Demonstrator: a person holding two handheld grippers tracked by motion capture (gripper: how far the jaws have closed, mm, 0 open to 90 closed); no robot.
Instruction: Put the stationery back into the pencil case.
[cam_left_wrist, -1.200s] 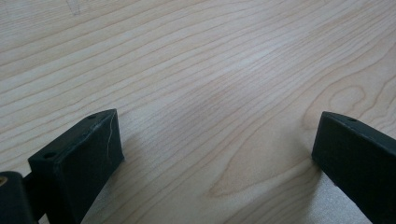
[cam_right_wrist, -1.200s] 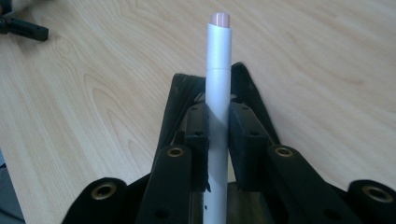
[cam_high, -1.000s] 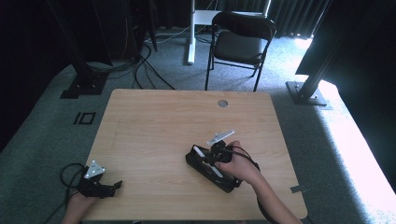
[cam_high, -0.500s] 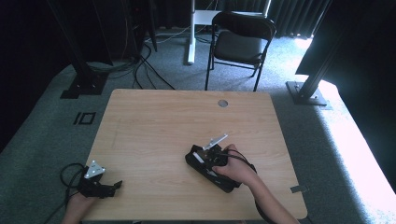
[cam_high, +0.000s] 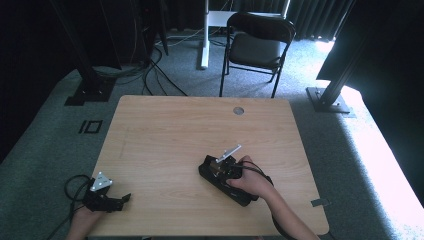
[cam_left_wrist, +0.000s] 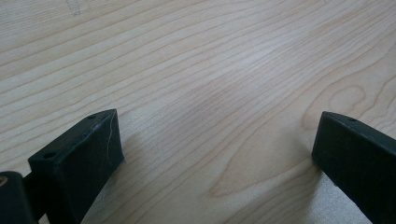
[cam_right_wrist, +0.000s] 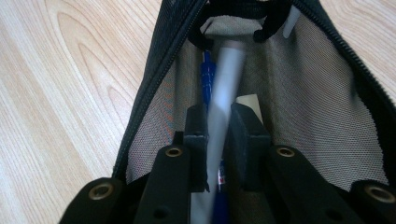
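On the wooden table (cam_high: 165, 135), the right gripper (cam_right_wrist: 218, 140) clamps a pen (cam_right_wrist: 224, 93) inside the pouch (cam_right_wrist: 299, 93); left gripper (cam_left_wrist: 215, 154) jaws wide.

No text, label, brand or number can be read. In the right gripper view a blue pen (cam_right_wrist: 219, 179) lies just under the closed jaws of the right hand-held gripper (cam_right_wrist: 219, 140), and it carries a small red and white mark, too blurred to read.
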